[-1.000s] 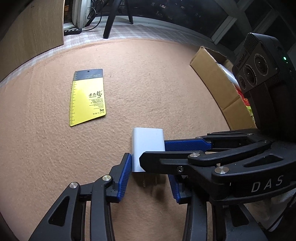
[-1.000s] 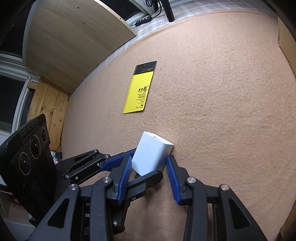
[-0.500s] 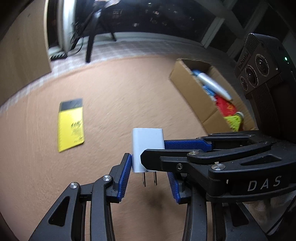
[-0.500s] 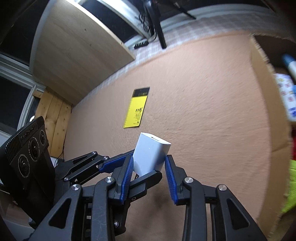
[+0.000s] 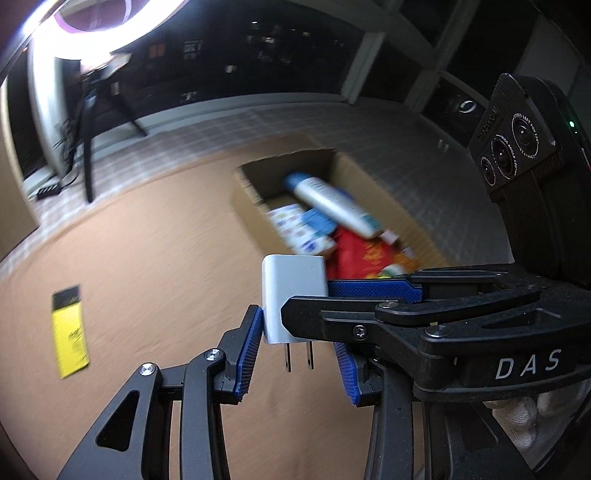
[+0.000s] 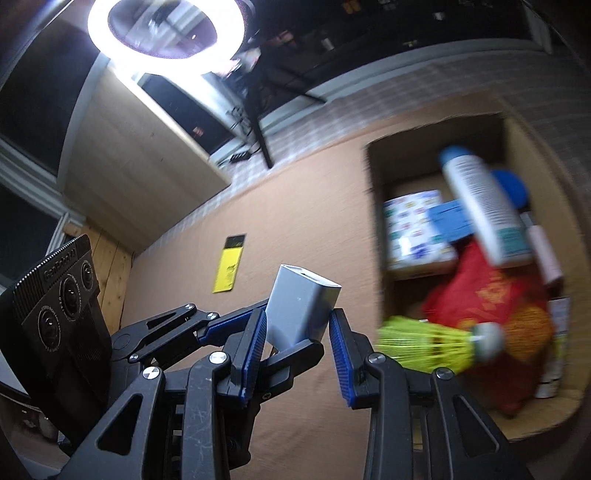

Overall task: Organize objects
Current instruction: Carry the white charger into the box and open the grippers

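Observation:
A white wall charger (image 5: pixel 293 291) (image 6: pixel 301 306) with two metal prongs hangs in the air above the tan carpet. Both grippers are shut on it, crossing at right angles. My left gripper (image 5: pixel 295 332) presses its blue pads (image 5: pixel 249 343) on the charger's sides from below. In that view my right gripper (image 5: pixel 306 297) reaches in from the right. In the right wrist view my right gripper (image 6: pixel 297 321) flanks the charger, and the left gripper (image 6: pixel 291 326) comes in from the left. An open cardboard box (image 5: pixel 247 206) (image 6: pixel 535 424) lies just beyond and to the right.
The box holds a white bottle (image 6: pixel 480 206), a red bag (image 6: pixel 480 295), a yellow shuttlecock (image 6: pixel 424 343) and printed packs. A yellow card (image 5: pixel 70 334) (image 6: pixel 229 264) lies on the carpet to the left. A ring light (image 6: pixel 166 29) on a tripod stands at the far edge.
Both grippers have lifted the charger off the carpet and carried it toward the cardboard box. The box's contents have come into view and the yellow card has fallen back to the left.

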{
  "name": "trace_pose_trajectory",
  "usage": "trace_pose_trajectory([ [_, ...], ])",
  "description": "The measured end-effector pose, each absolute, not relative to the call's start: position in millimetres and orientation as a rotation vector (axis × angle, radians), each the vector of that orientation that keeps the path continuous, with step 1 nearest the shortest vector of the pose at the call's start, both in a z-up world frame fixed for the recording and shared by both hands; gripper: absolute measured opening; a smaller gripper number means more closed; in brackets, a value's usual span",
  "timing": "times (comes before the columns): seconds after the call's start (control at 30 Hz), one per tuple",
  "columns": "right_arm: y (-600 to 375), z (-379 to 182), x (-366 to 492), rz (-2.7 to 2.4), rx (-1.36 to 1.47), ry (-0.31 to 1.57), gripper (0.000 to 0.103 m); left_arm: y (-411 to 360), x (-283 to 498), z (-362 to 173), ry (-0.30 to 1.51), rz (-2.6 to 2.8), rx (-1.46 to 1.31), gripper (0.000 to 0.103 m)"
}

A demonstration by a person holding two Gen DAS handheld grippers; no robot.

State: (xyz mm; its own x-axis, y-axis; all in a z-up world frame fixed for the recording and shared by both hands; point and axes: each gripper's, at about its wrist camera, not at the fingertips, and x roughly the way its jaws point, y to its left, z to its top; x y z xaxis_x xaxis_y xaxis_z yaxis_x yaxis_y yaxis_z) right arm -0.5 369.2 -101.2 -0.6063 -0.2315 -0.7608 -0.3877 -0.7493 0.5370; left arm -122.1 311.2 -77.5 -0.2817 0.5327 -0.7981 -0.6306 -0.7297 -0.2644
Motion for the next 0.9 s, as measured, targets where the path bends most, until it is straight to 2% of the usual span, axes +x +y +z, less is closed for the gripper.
trace_pose_trajectory([
  [0.37, 424, -110, 25, 2.449, -1.298, 1.098, 0.032, 383, -130, -84, 0.153, 2.0, -1.204, 0.041],
  [0.67, 434, -117, 26, 2.432, -1.296, 1.104, 0.034, 400, -138, -95, 0.153, 1.978, -1.221, 0.042],
  [0.73, 434, -116, 26, 2.429, -1.293, 1.097, 0.042, 399, -139, -95, 0.154, 1.982, -1.223, 0.043],
  [0.8, 434, -114, 27, 2.417, -1.27, 1.059, 0.051, 397, -140, -95, 0.155, 1.982, -1.229, 0.053],
  [0.83, 434, -113, 28, 2.416, -1.261, 1.051, 0.053, 395, -141, -95, 0.16, 1.987, -1.231, 0.057],
  [0.9, 434, -111, 28, 2.415, -1.248, 1.044, 0.055, 388, -141, -94, 0.162, 1.992, -1.233, 0.058],
])
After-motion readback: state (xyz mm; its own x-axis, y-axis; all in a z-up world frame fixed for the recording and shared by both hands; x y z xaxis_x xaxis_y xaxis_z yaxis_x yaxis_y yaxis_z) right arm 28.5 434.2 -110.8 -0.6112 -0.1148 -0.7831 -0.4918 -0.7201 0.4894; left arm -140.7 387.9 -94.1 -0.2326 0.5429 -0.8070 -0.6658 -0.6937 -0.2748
